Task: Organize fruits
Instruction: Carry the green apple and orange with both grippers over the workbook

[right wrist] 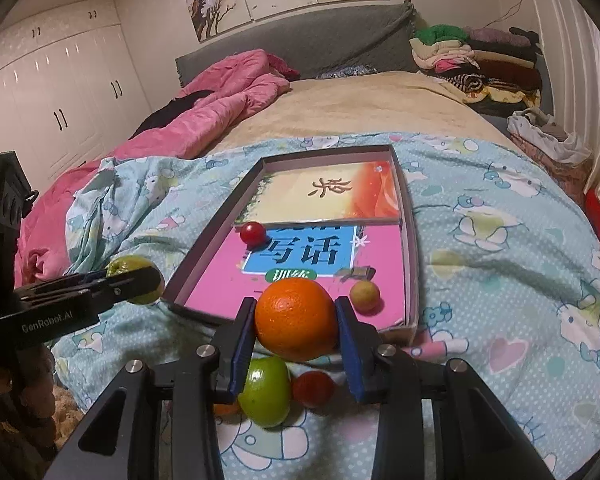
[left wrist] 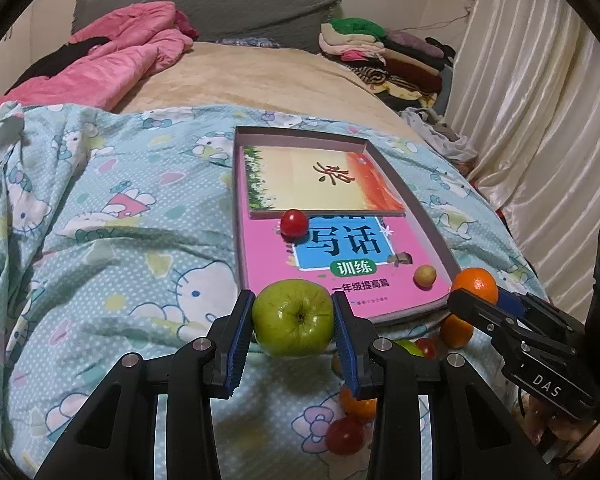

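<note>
Green apple (left wrist: 294,318) clamped, "DAS" on right hand-held gripper (left wrist: 476,300)

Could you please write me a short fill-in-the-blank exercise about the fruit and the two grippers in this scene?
1. The left gripper is shut on a green ____.
2. The right gripper is shut on an ____.
3. The small red fruit lies inside the shallow ____, on a pink book.
4. Inside the same tray lie ____ loose fruits: the red one and a small yellowish fruit.

Missing words: apple; orange; box; two
</note>
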A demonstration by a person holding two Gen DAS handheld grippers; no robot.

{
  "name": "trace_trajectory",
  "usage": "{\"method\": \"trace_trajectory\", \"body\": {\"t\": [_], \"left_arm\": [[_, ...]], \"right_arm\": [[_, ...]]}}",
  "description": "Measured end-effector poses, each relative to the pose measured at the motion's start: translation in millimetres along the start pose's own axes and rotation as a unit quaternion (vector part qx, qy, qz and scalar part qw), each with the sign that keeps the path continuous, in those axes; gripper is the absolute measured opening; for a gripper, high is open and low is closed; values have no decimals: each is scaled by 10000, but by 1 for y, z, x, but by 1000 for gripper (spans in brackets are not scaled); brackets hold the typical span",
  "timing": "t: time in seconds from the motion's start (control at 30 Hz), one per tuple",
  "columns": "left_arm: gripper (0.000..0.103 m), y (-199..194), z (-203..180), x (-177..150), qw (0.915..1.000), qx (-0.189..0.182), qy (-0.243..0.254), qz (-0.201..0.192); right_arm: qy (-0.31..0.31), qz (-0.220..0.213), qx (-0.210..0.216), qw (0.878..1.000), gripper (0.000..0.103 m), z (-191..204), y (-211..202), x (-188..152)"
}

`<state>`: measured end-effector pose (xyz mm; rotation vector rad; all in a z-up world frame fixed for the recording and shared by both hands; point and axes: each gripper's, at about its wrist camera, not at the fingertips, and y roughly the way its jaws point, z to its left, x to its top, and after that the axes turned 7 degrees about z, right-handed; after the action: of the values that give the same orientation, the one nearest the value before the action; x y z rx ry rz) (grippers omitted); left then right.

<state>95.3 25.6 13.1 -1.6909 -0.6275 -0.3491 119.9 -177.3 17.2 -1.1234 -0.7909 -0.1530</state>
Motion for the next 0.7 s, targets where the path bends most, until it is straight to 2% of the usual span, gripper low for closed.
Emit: {"method": "trace_trajectory", "body": {"t": [0.7], "left_arm": [[40, 35, -4, 15, 9999, -19, 96, 42]], "right_arm": [[-165, -2, 18, 9999, 39, 0, 18, 14]]}}
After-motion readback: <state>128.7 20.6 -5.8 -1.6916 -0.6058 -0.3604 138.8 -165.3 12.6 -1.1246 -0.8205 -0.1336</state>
